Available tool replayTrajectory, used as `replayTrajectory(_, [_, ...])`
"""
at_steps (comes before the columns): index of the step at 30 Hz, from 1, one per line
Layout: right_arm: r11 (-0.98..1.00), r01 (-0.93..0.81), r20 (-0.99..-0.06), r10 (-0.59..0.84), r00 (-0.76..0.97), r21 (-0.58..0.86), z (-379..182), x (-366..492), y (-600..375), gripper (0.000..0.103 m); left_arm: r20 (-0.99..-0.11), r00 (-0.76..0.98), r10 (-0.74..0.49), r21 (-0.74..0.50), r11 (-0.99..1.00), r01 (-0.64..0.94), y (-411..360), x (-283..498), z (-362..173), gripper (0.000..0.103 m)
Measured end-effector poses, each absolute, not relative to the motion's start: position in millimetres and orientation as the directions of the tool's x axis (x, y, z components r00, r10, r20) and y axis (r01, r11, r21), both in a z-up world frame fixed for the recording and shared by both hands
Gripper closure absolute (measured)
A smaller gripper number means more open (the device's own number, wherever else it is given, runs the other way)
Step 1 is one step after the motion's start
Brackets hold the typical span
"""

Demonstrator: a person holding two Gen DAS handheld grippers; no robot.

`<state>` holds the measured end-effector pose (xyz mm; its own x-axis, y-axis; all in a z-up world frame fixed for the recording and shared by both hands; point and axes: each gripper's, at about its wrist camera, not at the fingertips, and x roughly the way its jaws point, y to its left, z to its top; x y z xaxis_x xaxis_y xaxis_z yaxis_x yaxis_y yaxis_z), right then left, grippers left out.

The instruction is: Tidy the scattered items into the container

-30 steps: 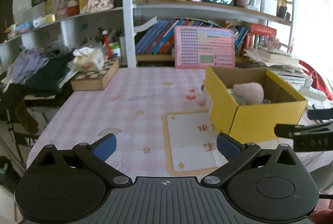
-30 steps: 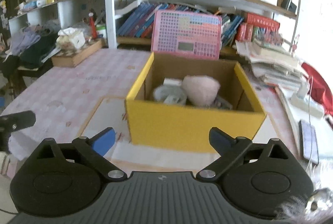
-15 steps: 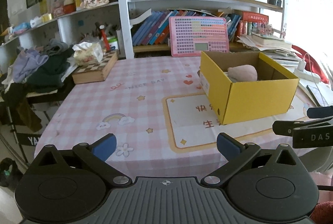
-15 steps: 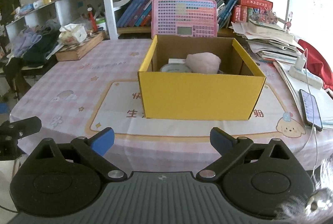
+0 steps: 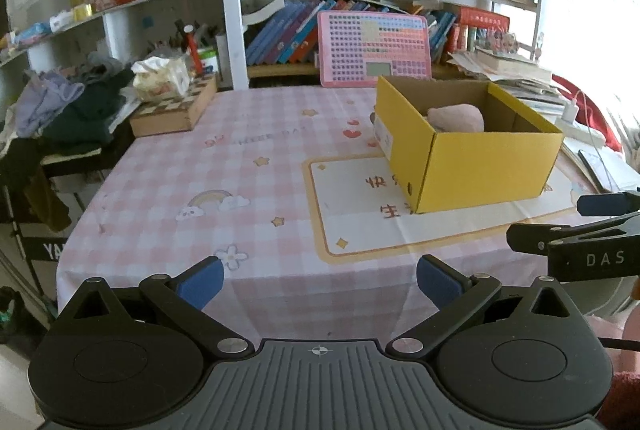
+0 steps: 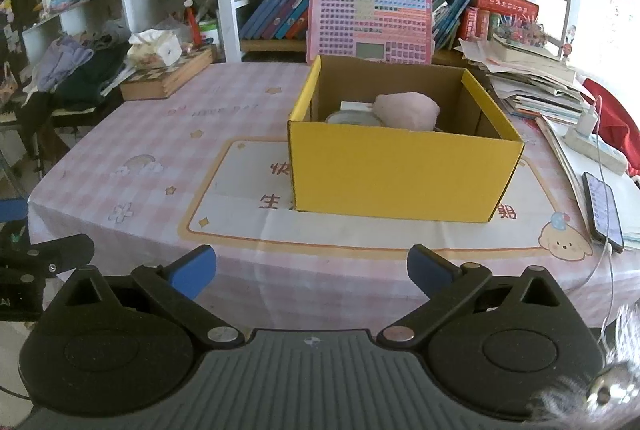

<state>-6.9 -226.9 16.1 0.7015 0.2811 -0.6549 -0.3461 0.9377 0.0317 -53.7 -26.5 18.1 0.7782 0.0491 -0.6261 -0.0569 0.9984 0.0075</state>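
Note:
A yellow cardboard box (image 6: 400, 170) (image 5: 476, 166) stands open on the pink checked tablecloth (image 5: 192, 190). Inside it lie a pink plush lump (image 6: 406, 110) (image 5: 456, 118), a pale round item (image 6: 350, 118) and something white behind it. My right gripper (image 6: 312, 272) hangs off the table's near edge, short of the box; its jaws are opening wide with nothing between them. My left gripper (image 5: 318, 282) is open and empty too, off the near edge, left of the box. The right gripper's finger shows at the right of the left wrist view.
A phone (image 6: 604, 206) on a cable and stacked papers (image 6: 532, 90) lie right of the box. A pink keypad toy (image 6: 370, 26) leans on the bookshelf behind. A wooden chessboard box (image 5: 176, 110) with a tissue pack sits at the far left corner; clothes (image 5: 68, 106) pile beyond.
Both grippers have drawn back from the box toward the table's near edge, so the box looks smaller and farther. The right jaws spread slightly wider.

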Motion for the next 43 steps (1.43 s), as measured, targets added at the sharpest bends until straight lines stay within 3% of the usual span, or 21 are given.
replayTrajectory(43, [0.938, -0.342, -0.674, 0.285, 0.682, 0.051, 12.7, -2.6, -232.7, 0.0, -0.637, 0.771, 0.018, -0.027, 0.999, -0.046, -29.3, -49.1, 15.5, 0.0])
